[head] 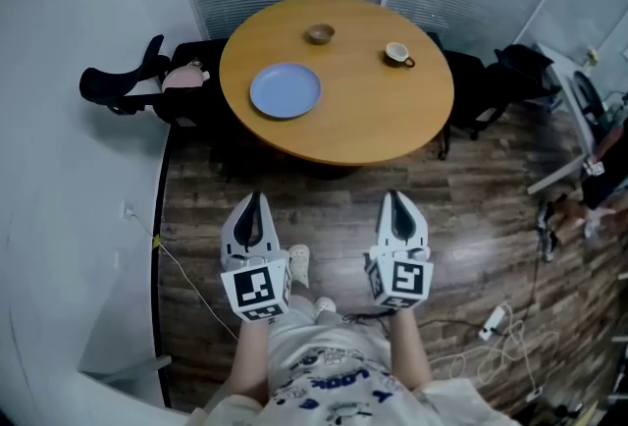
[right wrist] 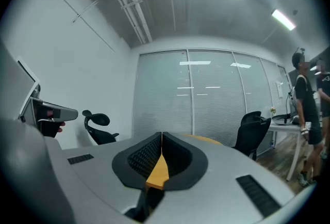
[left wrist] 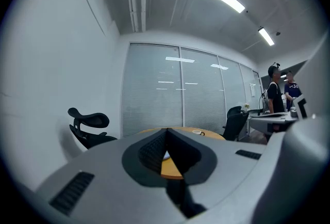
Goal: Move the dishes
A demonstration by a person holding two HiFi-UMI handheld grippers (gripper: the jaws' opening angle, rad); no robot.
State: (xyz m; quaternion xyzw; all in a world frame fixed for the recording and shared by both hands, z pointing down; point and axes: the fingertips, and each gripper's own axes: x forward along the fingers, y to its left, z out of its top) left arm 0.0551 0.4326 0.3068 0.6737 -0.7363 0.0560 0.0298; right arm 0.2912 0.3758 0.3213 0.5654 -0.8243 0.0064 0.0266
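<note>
A round wooden table (head: 373, 120) stands ahead of me. On it lie a light blue plate (head: 286, 89) at the left, a small brown bowl (head: 320, 33) at the back, and a white cup (head: 396, 53) with a handle at the back right. Both grippers hang over the floor, short of the table's near edge. My left gripper (head: 254, 197) and my right gripper (head: 393, 195) are shut with nothing between their jaws. In the left gripper view the tabletop (left wrist: 171, 167) and the cup (left wrist: 196, 132) show beyond the closed jaws.
Black office chairs stand around the table: one at the left (head: 128, 85), others at the back right (head: 510, 71). A pink item (head: 183, 77) lies on the left chair's seat. Cables and a power strip (head: 491, 320) lie on the wooden floor at the right. Two people (left wrist: 281, 95) stand by a desk far right.
</note>
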